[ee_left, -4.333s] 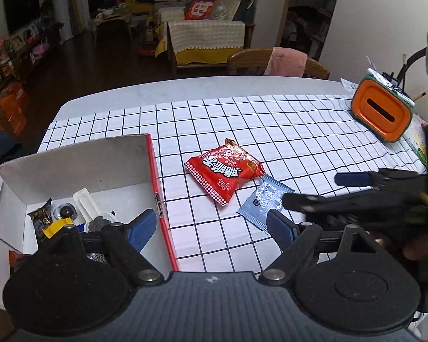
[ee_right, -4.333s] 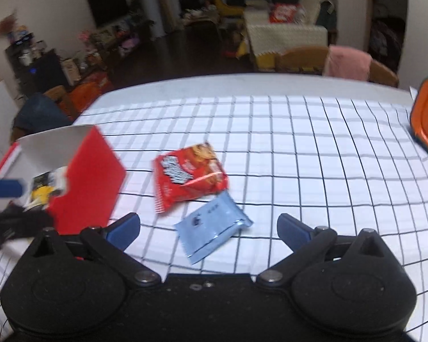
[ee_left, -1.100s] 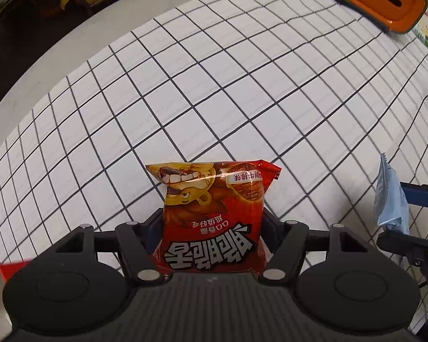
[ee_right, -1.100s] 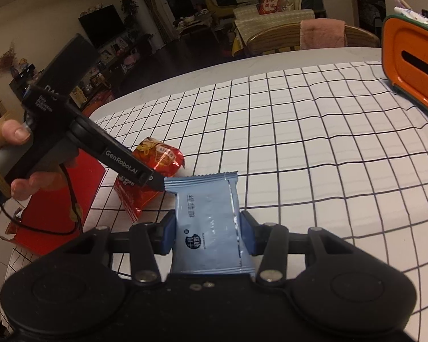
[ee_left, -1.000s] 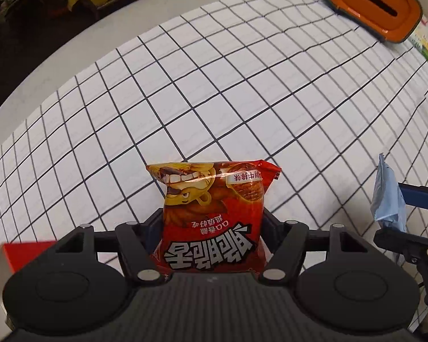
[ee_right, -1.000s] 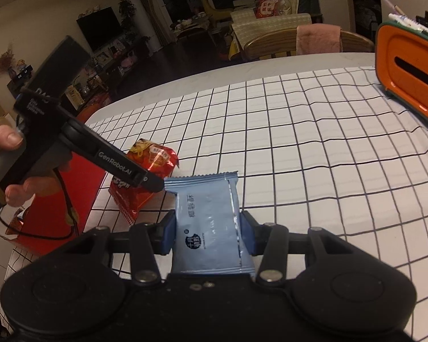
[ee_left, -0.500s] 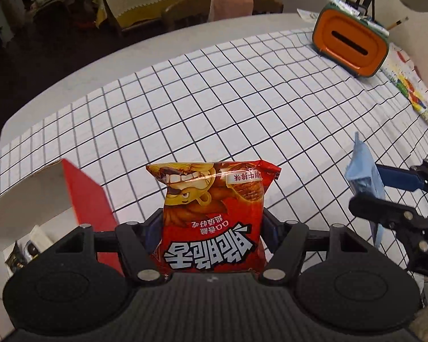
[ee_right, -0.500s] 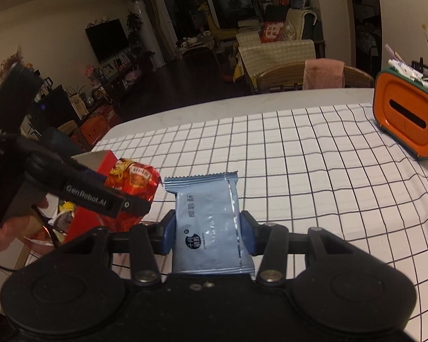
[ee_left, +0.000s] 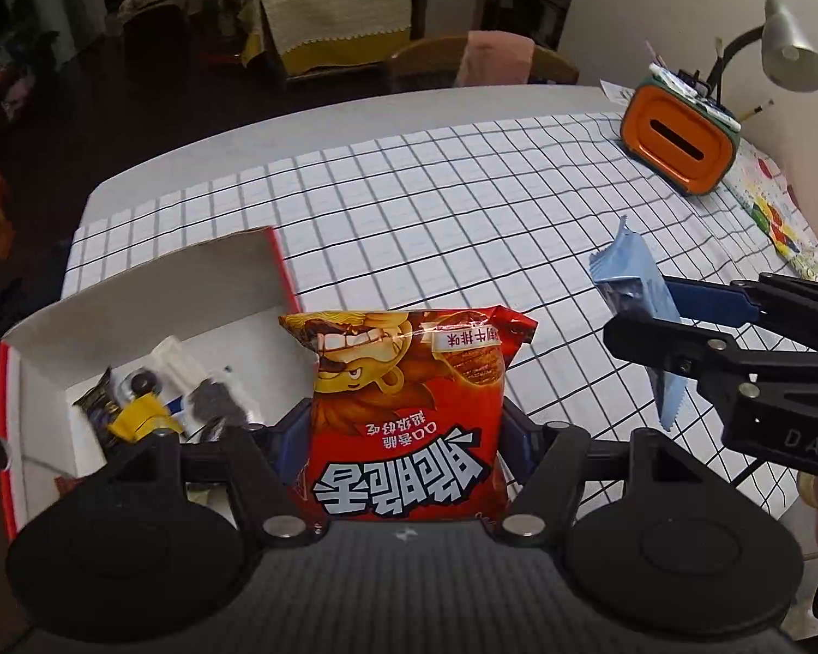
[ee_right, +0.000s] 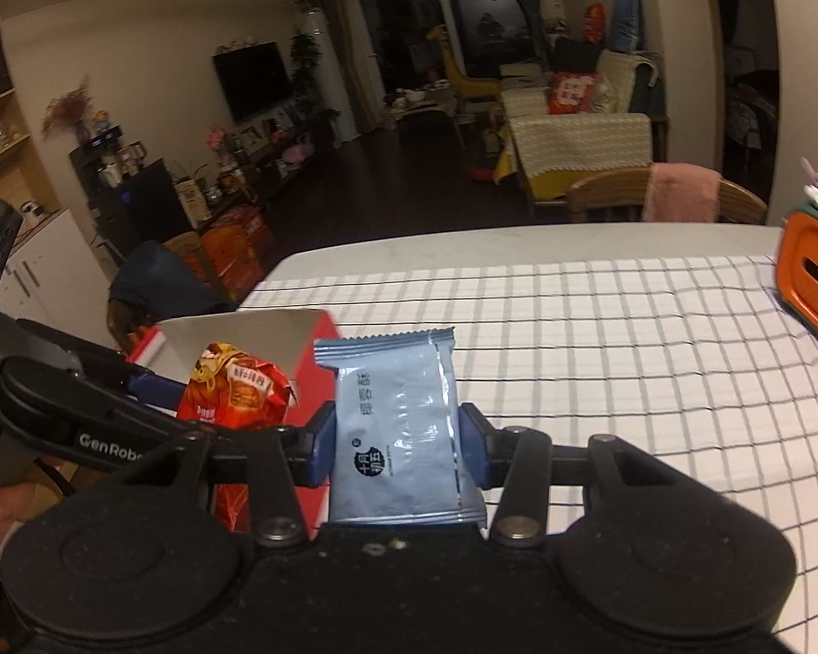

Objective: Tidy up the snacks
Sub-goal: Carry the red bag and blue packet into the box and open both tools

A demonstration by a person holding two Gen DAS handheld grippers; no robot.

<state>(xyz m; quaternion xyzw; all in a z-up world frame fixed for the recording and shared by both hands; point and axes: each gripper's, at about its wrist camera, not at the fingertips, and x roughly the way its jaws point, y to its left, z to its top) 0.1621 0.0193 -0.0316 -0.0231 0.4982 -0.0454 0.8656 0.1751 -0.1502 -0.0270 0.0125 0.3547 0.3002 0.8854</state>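
Above the checked tablecloth [ee_left: 463, 207], the left gripper [ee_left: 406, 436] clamps a red foil snack bag [ee_left: 409, 409] and the right gripper [ee_right: 395, 449] a pale-blue sachet [ee_right: 395, 436], beside the red-and-white cardboard box [ee_left: 202, 283], where crowding could make them collide.

We see a grid-patterned tablecloth [ee_left: 436, 207], an orange holder [ee_left: 679, 144] with pens beside a grey desk lamp [ee_left: 793, 49], and 1 wooden chair [ee_left: 485, 62] draped in pink.

Red snack bag [ee_left: 409, 409]; pale-blue packet [ee_right: 398, 436]; black-gridded white tablecloth [ee_left: 463, 207].
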